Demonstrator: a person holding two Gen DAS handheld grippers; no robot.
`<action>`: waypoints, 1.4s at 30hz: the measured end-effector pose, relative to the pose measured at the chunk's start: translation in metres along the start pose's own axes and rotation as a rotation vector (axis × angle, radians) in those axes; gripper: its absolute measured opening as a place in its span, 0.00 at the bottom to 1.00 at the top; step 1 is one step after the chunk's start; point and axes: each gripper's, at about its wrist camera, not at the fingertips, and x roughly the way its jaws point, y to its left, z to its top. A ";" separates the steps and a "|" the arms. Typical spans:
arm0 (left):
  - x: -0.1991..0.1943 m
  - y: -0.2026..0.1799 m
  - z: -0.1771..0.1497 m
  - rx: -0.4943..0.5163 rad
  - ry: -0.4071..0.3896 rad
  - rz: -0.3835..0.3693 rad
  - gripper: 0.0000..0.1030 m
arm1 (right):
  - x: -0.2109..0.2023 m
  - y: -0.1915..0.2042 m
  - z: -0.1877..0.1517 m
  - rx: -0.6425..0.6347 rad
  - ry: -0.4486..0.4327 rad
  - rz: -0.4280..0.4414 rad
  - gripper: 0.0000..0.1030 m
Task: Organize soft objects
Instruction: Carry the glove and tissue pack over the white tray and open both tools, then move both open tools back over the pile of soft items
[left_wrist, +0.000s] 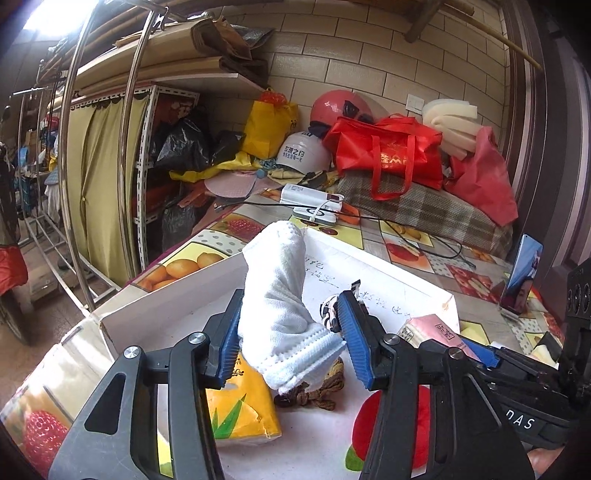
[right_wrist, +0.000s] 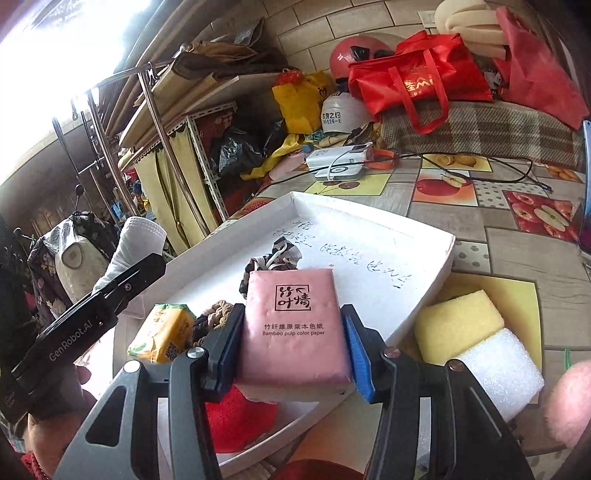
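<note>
Blown-out daylight glare upper left; fisheye-bent edges.

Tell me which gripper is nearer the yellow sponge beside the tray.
Right. The right gripper, holding the pink tissue pack, sits just left of the yellow sponge at the tray's near corner. The left gripper, with the white sock, is over the tray's opposite side.

A red plush toy (right_wrist: 240, 421) lies half hidden under the pink tissue pack (right_wrist: 293, 326); the phone (right_wrist: 586, 184) beyond is cut off by the frame edge.
</note>
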 end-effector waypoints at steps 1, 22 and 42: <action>0.000 0.000 -0.001 0.004 -0.008 0.011 0.72 | 0.000 0.002 -0.001 -0.010 0.000 -0.010 0.58; -0.043 0.000 -0.005 -0.042 -0.244 -0.071 1.00 | -0.077 -0.010 -0.029 -0.079 -0.194 -0.123 1.00; -0.045 -0.189 -0.061 0.416 0.071 -0.507 1.00 | -0.212 -0.196 -0.070 0.281 -0.141 -0.533 1.00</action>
